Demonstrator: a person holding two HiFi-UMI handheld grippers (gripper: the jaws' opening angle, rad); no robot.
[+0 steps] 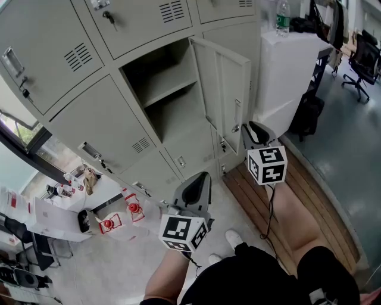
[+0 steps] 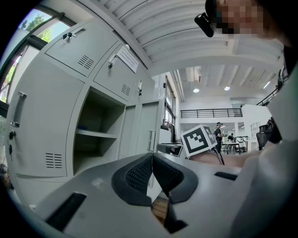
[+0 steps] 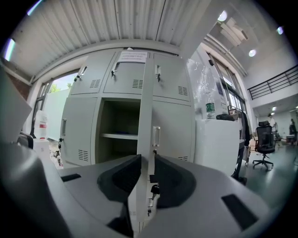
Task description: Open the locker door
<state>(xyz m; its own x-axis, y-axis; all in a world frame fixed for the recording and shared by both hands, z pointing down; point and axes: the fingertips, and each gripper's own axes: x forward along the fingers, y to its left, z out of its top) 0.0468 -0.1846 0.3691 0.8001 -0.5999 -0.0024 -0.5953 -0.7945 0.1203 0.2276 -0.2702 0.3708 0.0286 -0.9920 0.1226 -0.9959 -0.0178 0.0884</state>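
The grey locker [image 1: 172, 95] in the middle row stands open, with an empty shelf inside. Its door [image 1: 223, 89] is swung out to the right, and its handle [image 1: 237, 116] is near the free edge. My right gripper [image 1: 255, 132] is just right of that edge, with its jaws partly apart. In the right gripper view the door [image 3: 145, 102] is edge-on, in line with the gap of the right gripper [image 3: 144, 172]; the pads do not press on it. My left gripper [image 1: 196, 187] hangs lower left, away from the lockers. In its own view the left gripper [image 2: 151, 162] is shut on nothing.
A white cabinet [image 1: 292, 65] with a bottle [image 1: 283, 18] on top stands right of the lockers, a black bag [image 1: 306, 113] at its foot. An office chair [image 1: 363, 59] is far right. A low white table [image 1: 71, 208] with red items is at the left. Wooden boards [image 1: 268, 196] lie underfoot.
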